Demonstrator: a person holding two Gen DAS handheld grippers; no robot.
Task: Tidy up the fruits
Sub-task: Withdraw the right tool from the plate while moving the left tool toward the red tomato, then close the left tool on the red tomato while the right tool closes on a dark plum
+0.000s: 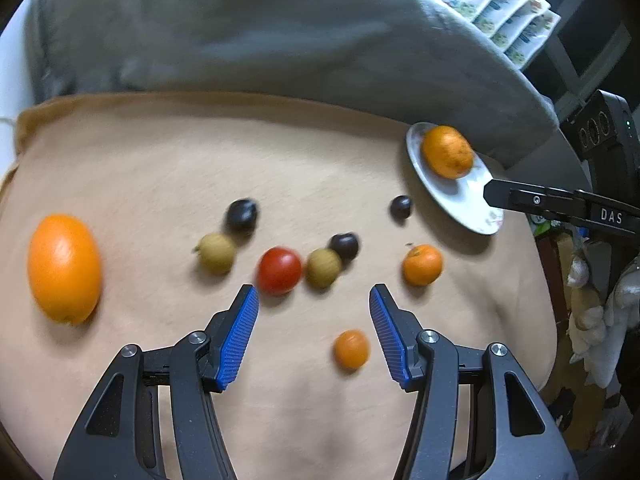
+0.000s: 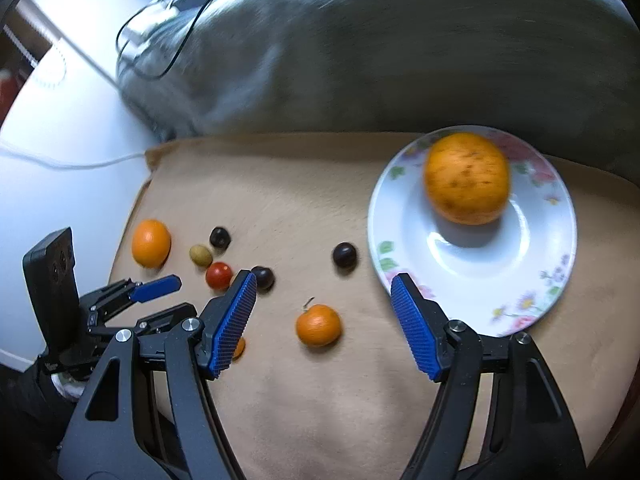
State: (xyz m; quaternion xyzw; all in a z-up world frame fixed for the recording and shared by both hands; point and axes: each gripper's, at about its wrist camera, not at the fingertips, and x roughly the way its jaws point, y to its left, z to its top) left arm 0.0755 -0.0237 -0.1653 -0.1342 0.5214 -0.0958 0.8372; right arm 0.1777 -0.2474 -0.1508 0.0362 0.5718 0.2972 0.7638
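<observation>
Now both my grippers, left [image 1: 314, 294] and right [image 2: 323, 280], stand apart and empty. Nearest lies a small tangerine [image 2: 318, 325]: light, soft-skinned, apt to roll, so I'd pinch its middle gently. Farther, an orange [image 2: 466, 178] sits on the plate [image 2: 532, 272].

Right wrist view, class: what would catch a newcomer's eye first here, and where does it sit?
The flowered white plate at the right, with one big speckled orange on its far side. Small fruits are scattered on the tan cloth to its left, among them a red tomato and a stemmed mandarin. The right gripper is open and empty.
</observation>
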